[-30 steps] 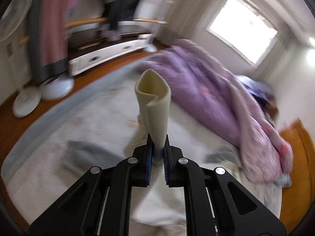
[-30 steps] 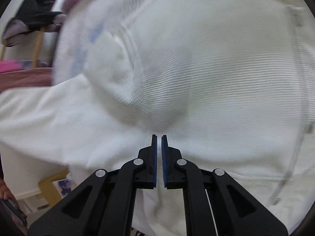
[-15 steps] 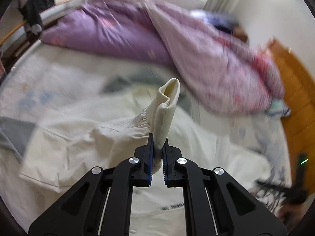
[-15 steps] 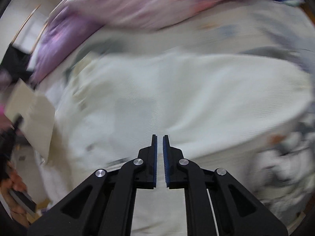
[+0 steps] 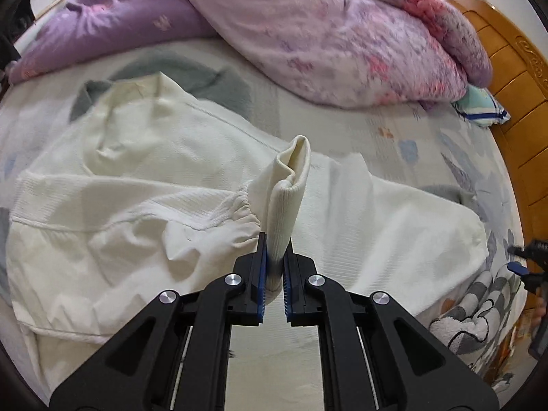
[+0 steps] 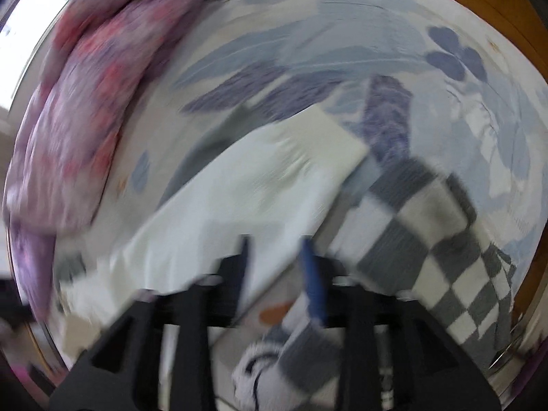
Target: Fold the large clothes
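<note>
A large cream-white garment (image 5: 144, 212) lies spread across the bed. My left gripper (image 5: 274, 274) is shut on its ribbed sleeve cuff (image 5: 287, 191), which stands up between the fingers above the garment's body. My right gripper (image 6: 277, 263) is open and empty, in a blurred view, just over the garment's far edge (image 6: 260, 185). The right gripper also shows at the right edge of the left wrist view (image 5: 531, 263).
A purple and pink duvet (image 5: 308, 24) is heaped along the far side of the bed. A grey-and-white checked blanket (image 6: 428, 239) lies by the garment's right end. The wooden bed frame (image 5: 513, 78) rises at right. A small teal pillow (image 5: 479, 106) lies beside it.
My left gripper has carried the cuff over the garment's body and lower. My right gripper has let go, opened, and swung right to the garment's edge near the checked blanket.
</note>
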A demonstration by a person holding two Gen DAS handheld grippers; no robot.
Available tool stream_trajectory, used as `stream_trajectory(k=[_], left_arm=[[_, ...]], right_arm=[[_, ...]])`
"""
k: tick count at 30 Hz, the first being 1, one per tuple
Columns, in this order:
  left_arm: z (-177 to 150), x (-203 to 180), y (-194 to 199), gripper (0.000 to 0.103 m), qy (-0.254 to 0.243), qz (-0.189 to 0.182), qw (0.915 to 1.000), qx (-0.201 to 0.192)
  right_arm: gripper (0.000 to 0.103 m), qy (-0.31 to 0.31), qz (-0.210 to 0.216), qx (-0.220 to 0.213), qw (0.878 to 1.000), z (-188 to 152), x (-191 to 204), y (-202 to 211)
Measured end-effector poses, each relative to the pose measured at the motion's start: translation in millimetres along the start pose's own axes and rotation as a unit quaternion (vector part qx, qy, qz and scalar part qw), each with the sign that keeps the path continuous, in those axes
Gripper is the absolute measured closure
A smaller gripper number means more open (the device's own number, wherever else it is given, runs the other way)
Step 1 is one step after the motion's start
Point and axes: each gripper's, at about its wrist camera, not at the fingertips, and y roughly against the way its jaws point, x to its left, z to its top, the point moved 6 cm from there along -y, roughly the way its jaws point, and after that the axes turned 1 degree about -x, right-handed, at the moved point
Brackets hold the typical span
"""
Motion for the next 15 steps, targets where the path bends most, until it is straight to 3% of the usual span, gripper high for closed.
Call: stream_trajectory(k=[5,8,10,13,15], left_arm=[[-7,-16,-32,0.093,-0.017,-0.006,0.9991,0.039],[-10,-18,-43,0.093,-0.030,-0.007,0.9981,0.054],[-12,-19,-47,0.093,-0.032,-0.012,0.9978,0.057],[-18,-19,-53,0.087,-0.026,-0.024,0.9968,0.072],[-21,-20,-53,0.071,-0.021,-0.040,0.9958,0.080]], right_arm=[[0.056,-0.059,-0.004,0.064,0.996,24,-13,-50],[0.056,-0.077,-0.032,0.090,0.992,31,-17,-78],[0.056,-0.072,-0.073,0.102,0.990,33,-17,-89],[0.052,-0.048,-0.128,0.115,0.984,31,-11,-101],[0.051,-0.038,-0.155,0.119,0.980,30,-10,-106]])
